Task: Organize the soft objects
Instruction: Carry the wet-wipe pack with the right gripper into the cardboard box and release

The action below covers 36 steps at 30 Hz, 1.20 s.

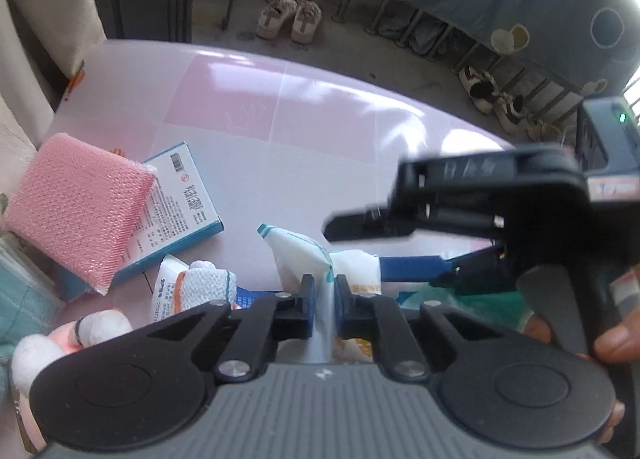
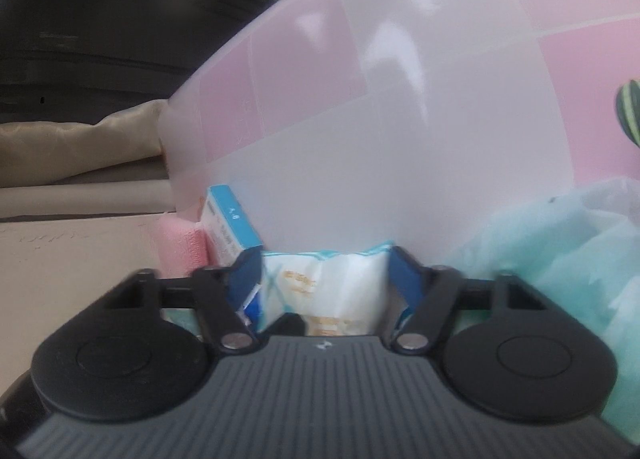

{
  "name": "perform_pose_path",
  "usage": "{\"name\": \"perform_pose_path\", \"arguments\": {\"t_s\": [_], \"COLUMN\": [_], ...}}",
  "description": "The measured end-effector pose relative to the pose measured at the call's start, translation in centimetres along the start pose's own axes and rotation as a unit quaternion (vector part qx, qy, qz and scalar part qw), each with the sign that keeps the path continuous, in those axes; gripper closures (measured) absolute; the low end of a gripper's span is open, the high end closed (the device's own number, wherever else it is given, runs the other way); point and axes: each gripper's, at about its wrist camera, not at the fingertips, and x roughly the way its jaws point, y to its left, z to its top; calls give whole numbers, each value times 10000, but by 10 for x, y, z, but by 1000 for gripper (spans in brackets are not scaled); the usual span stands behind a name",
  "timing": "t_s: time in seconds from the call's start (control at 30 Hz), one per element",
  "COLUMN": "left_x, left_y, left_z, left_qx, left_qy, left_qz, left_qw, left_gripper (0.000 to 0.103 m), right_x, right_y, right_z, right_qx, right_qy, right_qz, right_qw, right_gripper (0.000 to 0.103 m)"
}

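Note:
A soft white packet [image 1: 298,255] with teal edging lies on the pink and white checked table [image 1: 280,107]. My left gripper [image 1: 324,283] is shut on a thin fold of it. In the left wrist view my right gripper [image 1: 360,249] reaches in from the right, and its blue finger lies along the packet's right side. The right wrist view shows the white packet [image 2: 332,279] filling the gap of my right gripper [image 2: 326,259], with both blue pads against its sides. A pink sponge [image 1: 76,211] leans on a blue and white box [image 1: 180,203] to the left.
A rolled white cloth [image 1: 208,279] and a pink and white plush toy [image 1: 60,343] lie near my left gripper. A green cloth [image 1: 472,299] sits under the right gripper. A pale teal bag [image 2: 560,251] is at the right. Shoes [image 1: 288,19] stand on the floor beyond the table.

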Motion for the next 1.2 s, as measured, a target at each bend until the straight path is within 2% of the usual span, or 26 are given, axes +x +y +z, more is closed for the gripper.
{"name": "perform_pose_path", "arguments": {"t_s": [0.07,0.13,0.3,0.43,0.53,0.67,0.83,0.93,1.03,1.2], "left_x": [-8,-19,-62,-102,-127,-146,-136,-110,-74,-12], "left_y": [1,0,-12,-33,-60,-116,-194,-241,-283,-308], "left_z": [0,-2,-6,-9,-12,-16,-18,-20,-21,-21], "left_qx": [-39,-44,77,222,374,707,1086,1282,1435,1598], "left_qy": [-131,-283,-753,-1175,-1426,-1640,-1514,-1282,-973,-424], "left_qz": [-8,-33,6,-109,-264,-580,-1096,-1288,-1283,-1014], "left_qw": [9999,9996,9971,9928,9887,9822,9764,9750,9765,9810], "left_gripper": [94,94,95,94,94,94,94,94,94,94], "right_x": [-1,-8,-37,-80,-124,-192,-269,-298,-305,-275], "right_y": [-2,-2,13,26,29,9,-52,-99,-144,-190], "right_z": [-3,-6,-17,-29,-40,-52,-58,-54,-43,-9], "right_qx": [17,29,-106,-283,-455,-523,-353,-169,10,123], "right_qy": [-25,-91,-382,-722,-1074,-1617,-2248,-2481,-2512,-2273], "right_qz": [28,167,618,974,1146,1204,1008,758,486,281], "right_qw": [10000,9998,9973,9922,9865,9781,9685,9656,9667,9733], "right_gripper": [68,73,77,80,81,81,81,81,81,81]}}
